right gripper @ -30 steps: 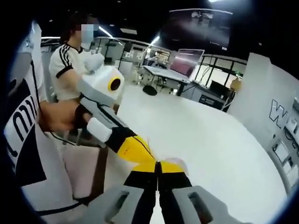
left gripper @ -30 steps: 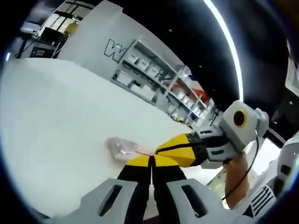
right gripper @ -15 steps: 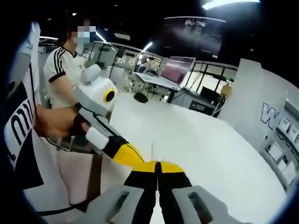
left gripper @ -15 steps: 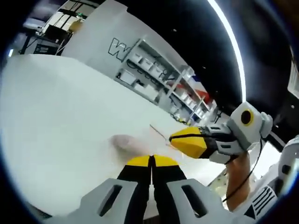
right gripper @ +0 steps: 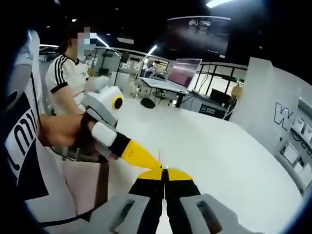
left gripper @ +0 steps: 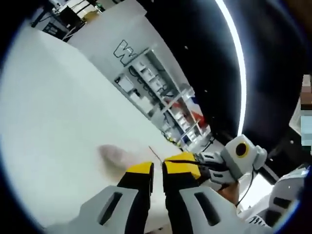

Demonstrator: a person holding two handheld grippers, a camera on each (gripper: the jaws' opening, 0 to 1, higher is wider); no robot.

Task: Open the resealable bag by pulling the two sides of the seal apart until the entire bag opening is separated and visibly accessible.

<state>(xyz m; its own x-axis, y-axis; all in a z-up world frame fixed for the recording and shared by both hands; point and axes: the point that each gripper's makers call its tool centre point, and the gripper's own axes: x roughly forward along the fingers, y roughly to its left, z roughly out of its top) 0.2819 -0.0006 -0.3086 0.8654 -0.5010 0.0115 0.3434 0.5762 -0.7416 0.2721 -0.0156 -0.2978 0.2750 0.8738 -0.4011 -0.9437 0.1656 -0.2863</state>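
White table top [left gripper: 58,112] runs across both views in a big dim hall, with a bright ceiling light strip [left gripper: 236,53] overhead. Nearest in the left gripper view, the left gripper [left gripper: 157,168] rises from the bottom with its yellow-tipped jaws a thin slit apart and white table showing through the gap; nothing can be made out between them. Just beyond and left of those tips lies the resealable bag [left gripper: 113,155], a blurred pinkish clear patch on the table. A thin pale line stands up near the jaw tips, too fine to tell whether it is the bag's edge. The right gripper [right gripper: 165,172] comes into that view from the right, its yellow tip just beside the left jaws. In the right gripper view its own jaws are pressed together, with only a dark seam between them; I cannot tell whether any bag film is caught there. In the same view the left gripper's yellow wedge points in from the left, almost touching the right tips, and a hand [right gripper: 61,131] holds its body. Behind that stands a person in a white striped-sleeve shirt [right gripper: 66,80]. Farther off are a monitor [right gripper: 184,72] on a desk, a white panel with a large W [right gripper: 285,114], and wire shelving [left gripper: 163,95] full of small items.
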